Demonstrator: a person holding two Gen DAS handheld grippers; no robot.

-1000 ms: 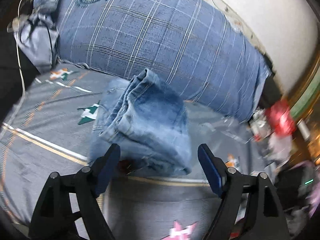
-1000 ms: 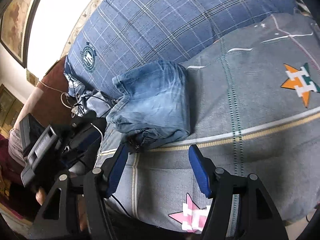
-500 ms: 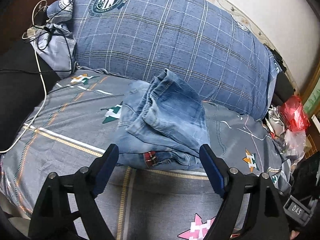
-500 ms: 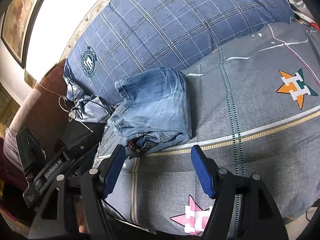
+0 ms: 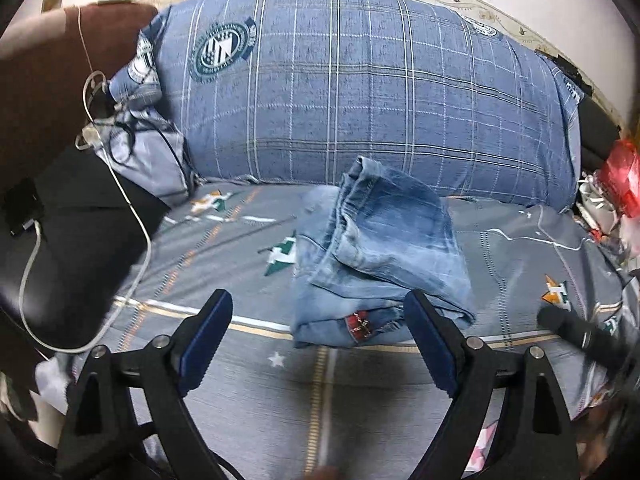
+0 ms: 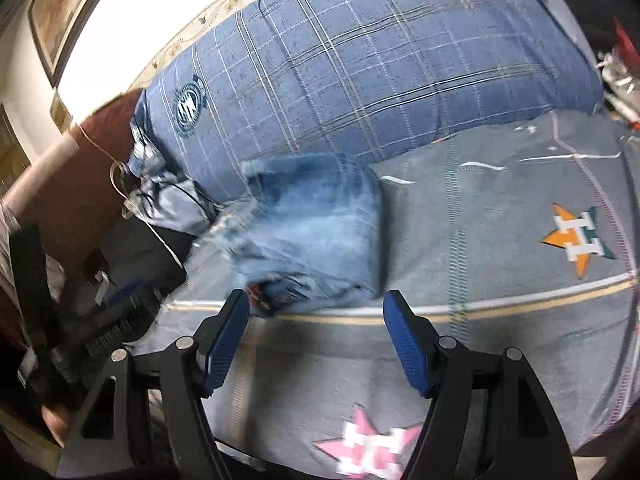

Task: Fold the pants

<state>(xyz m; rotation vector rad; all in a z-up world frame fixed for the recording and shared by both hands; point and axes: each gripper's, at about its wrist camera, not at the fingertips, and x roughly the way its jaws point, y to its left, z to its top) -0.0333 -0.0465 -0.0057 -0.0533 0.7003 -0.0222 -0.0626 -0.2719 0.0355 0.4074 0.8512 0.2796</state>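
Left wrist view: the left gripper sits at 6 o'clock, jaws wide apart with nothing between them, blue pads above the grey bedsheet. Just beyond the fingertips, from centre toward 1 o'clock, lie the jeans, folded into a compact stack on the sheet; a red label shows at the near edge, and the far end of the stack rests against the pillow. The blue plaid pillow spans 10 to 2 o'clock along the wall. At 9 o'clock a white cable trails over dark fabric. At 3 o'clock stands red clutter, and at 4 o'clock a dark, blurred bar enters the frame.

Right wrist view: the right gripper occupies 6 o'clock, jaws likewise wide and empty over the sheet. The jeans, motion-blurred, lie directly ahead at centre, apart from both pads. An orange-and-green star print marks the sheet at 3 o'clock, a pink one at 6 o'clock. The pillow fills 12 o'clock; a framed picture hangs at 10 o'clock.
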